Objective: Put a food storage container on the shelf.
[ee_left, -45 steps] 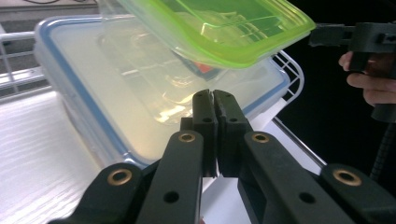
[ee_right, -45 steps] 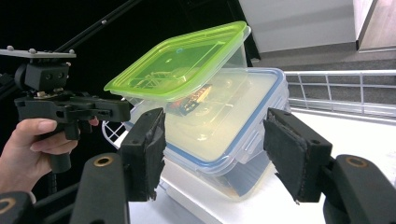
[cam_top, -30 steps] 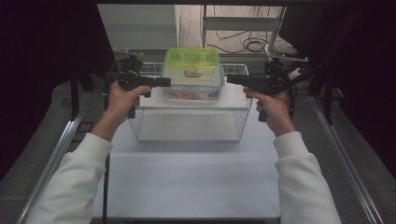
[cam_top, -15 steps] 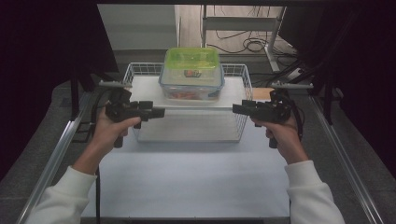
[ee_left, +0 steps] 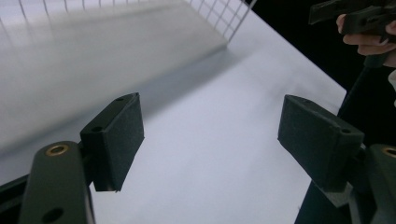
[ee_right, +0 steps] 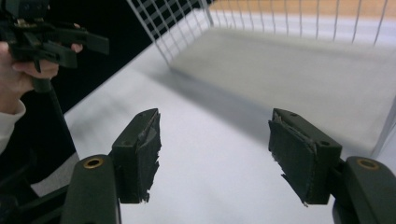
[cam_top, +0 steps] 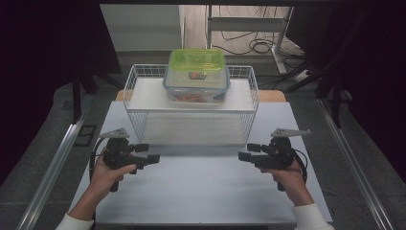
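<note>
**Item count, high view**

Two handheld grippers: left gripper at lower left of the frame, right gripper at lower right. Two black jaws on each, four in total, all standing apart with nothing between. Two hands: left hand, right hand. One white wire basket at centre. One clear food container inside, upper centre, with one green lid. One white table sheet underneath.
</note>
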`<state>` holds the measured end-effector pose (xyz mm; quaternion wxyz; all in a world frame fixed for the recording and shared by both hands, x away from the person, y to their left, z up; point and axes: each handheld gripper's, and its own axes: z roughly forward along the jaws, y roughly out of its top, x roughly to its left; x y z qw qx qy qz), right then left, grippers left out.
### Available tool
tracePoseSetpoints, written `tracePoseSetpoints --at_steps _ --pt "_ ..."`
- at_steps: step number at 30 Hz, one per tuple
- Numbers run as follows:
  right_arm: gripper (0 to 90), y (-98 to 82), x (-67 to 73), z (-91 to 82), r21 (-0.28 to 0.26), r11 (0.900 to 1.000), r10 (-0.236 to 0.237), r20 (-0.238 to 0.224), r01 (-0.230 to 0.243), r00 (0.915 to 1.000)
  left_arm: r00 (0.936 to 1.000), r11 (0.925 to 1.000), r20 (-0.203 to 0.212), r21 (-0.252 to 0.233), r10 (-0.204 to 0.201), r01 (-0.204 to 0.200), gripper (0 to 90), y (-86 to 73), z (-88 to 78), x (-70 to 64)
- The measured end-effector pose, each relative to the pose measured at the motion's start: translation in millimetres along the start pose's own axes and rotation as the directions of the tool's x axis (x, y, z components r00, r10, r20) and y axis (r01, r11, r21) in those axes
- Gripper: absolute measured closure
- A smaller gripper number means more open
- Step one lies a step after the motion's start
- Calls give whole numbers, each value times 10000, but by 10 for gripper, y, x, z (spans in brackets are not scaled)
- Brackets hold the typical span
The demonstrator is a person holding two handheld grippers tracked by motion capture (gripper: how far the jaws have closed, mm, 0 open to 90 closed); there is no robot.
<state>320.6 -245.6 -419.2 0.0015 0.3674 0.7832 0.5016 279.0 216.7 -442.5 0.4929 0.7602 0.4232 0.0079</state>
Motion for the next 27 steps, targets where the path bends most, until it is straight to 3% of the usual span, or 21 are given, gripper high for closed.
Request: tracePoseSetpoints --at_steps 9,13,27 --pt "331 -417 -73 183 802 9963 313 67 -317 9995 9994 9968 -171 733 -309 321 218 -371 223 73" --pt "329 -541 -124 265 1312 9905 388 229 -414 9990 9990 9945 -433 1035 -137 181 211 -433 261 66" --pt "318 -565 -123 244 931 9949 375 278 -400 9989 9983 9934 -505 1101 -276 330 194 -464 269 93"
